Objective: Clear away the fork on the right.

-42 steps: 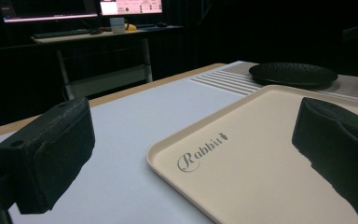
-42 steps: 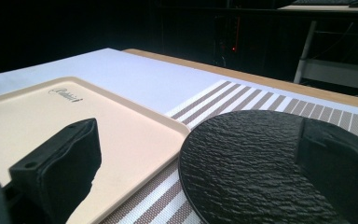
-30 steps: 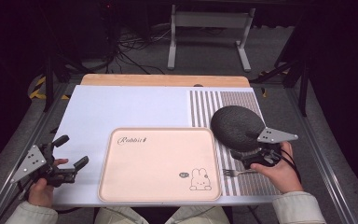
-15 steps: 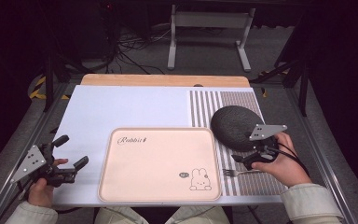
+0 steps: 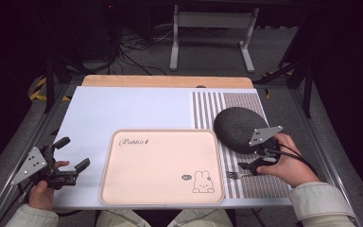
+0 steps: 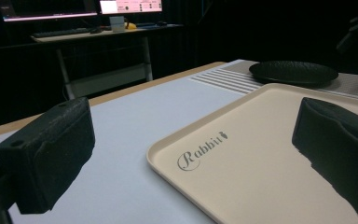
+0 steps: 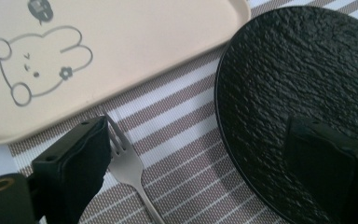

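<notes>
Cream plastic is taking up the middle of the table: we are looking at a shallow tray point(image 5: 160, 165) lying flat on the pale blue tabletop point(image 5: 123, 109), with the word "Rabbit" printed near its far left corner and a little rabbit drawing near its close right corner. To its right, a brown-and-white striped placemat point(image 5: 217, 106) is lying under a black textured plate point(image 5: 236, 125), which is sitting just beside the tray's right edge. A metal fork point(image 5: 231, 175) is lying on the mat in front of the plate, its tines pointing toward the tray. We are holding the right gripper point(image 5: 253, 163) low over the mat with its jaws spread wide; in the right gripper view one jaw is sitting just beside the fork point(image 7: 128, 170) and the other is hanging over the plate point(image 7: 298, 88). We are holding the left gripper point(image 5: 71, 158) at the table's left edge, jaws likewise spread apart and gripping nothing, facing the tray point(image 6: 270, 154).
</notes>
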Motion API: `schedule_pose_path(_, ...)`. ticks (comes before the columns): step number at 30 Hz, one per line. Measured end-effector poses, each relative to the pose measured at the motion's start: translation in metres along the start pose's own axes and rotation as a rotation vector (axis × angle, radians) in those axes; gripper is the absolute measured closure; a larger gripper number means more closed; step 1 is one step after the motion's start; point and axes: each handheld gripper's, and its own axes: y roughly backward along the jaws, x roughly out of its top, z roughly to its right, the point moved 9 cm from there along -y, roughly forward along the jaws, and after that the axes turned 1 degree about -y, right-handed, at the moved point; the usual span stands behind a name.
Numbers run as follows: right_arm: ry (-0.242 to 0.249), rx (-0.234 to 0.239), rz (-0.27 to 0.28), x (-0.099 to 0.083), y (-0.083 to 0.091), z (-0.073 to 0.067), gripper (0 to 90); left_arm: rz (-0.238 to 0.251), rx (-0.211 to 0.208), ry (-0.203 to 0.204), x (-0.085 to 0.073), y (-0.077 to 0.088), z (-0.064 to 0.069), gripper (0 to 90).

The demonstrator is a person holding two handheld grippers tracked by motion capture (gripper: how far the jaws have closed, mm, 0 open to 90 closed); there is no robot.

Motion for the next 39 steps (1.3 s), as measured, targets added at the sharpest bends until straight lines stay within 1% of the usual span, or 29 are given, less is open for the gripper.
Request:
schedule_pose_path(1,0.009,-0.002,-0.022,-0.002,-0.001,0.001,9.3,-0.002,-0.001,-0.001,0.000,0.000,0.000,0.0)
schedule_pose_path(2,0.009,0.003,-0.027,-0.002,-0.001,0.000,9.6,-0.002,-0.001,-0.001,0.000,0.000,0.000,0.0)
schedule_pose_path(3,0.022,0.010,-0.047,-0.004,-0.002,0.000,9.6,-0.002,-0.001,0.000,0.000,0.000,0.000,0.0)
schedule_pose_path(4,0.022,0.010,-0.047,-0.004,-0.002,0.000,9.6,-0.001,0.000,0.000,0.000,0.000,0.000,0.0)
schedule_pose_path(8,0.041,0.018,-0.087,-0.006,-0.005,-0.002,9.7,0.001,0.001,0.001,0.000,0.000,0.000,0.0)
schedule_pose_path(12,0.063,0.040,-0.139,-0.010,-0.009,-0.004,11.1,-0.001,-0.001,-0.002,0.000,0.000,0.000,0.0)
schedule_pose_path(15,0.075,0.054,-0.162,-0.012,-0.013,-0.006,11.1,0.000,-0.001,0.000,0.000,0.000,0.000,0.0)
schedule_pose_path(16,0.072,0.057,-0.168,-0.013,-0.013,-0.006,11.1,0.000,-0.001,0.000,0.000,0.000,0.000,0.0)
schedule_pose_path(18,0.071,0.061,-0.177,-0.015,-0.015,-0.007,11.2,-0.002,-0.002,0.000,0.000,0.000,0.000,0.0)
schedule_pose_path(21,0.086,0.076,-0.190,-0.017,-0.018,-0.008,11.9,-0.003,-0.002,-0.001,0.000,0.000,0.000,0.0)
schedule_pose_path(29,0.101,0.106,-0.236,-0.023,-0.023,-0.013,12.5,-0.003,-0.002,-0.001,0.000,0.000,0.000,0.0)
schedule_pose_path(30,0.109,0.108,-0.235,-0.023,-0.023,-0.013,12.5,-0.003,-0.002,-0.001,0.000,0.000,0.000,0.0)
schedule_pose_path(31,0.103,0.110,-0.240,-0.023,-0.024,-0.014,12.8,-0.003,-0.002,-0.001,0.000,0.000,0.000,0.0)
schedule_pose_path(34,0.119,0.117,-0.248,-0.024,-0.026,-0.015,14.0,-0.003,-0.002,-0.001,0.000,0.000,0.000,0.0)
schedule_pose_path(36,0.117,0.120,-0.244,-0.024,-0.026,-0.016,15.3,-0.003,-0.002,-0.001,0.000,0.000,0.000,0.0)
schedule_pose_path(37,0.121,0.148,-0.250,-0.024,-0.027,-0.020,18.8,-0.002,-0.002,0.000,0.000,0.000,0.000,0.0)
schedule_pose_path(39,0.130,0.152,-0.244,-0.024,-0.028,-0.022,19.3,-0.003,-0.002,-0.001,0.000,0.000,0.000,0.0)
